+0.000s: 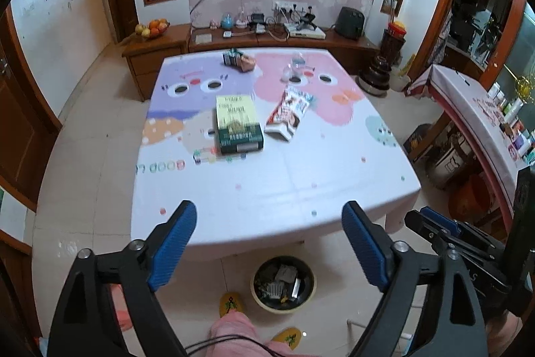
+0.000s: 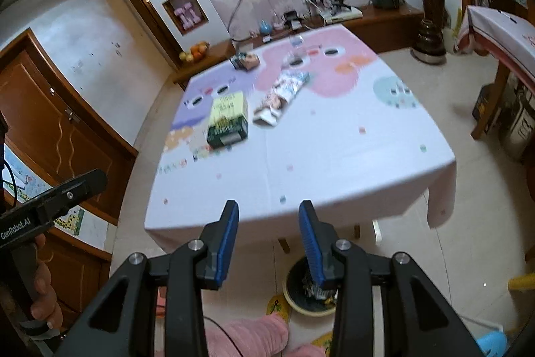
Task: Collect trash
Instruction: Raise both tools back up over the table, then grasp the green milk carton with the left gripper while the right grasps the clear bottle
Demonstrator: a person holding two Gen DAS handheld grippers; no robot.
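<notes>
A pastel cartoon-print table (image 1: 274,189) carries a green-and-yellow box (image 1: 238,123), with a snack wrapper (image 1: 289,111) at its 3 o'clock; both the left tongs (image 1: 269,243) and the right tongs (image 2: 269,240) hover spread and empty.

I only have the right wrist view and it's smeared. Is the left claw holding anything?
Observer: No. The left claw is open and empty, above the near edge of the table.
Operator: My view into the bin is blocked. Any room left?
Observer: The bin on the floor by the near edge holds several pieces of trash, but they sit below its rim.
Operator: Is that smear at the far end a bottle?
Observer: It looks like a clear plastic bottle, beyond the snack wrapper.
</notes>
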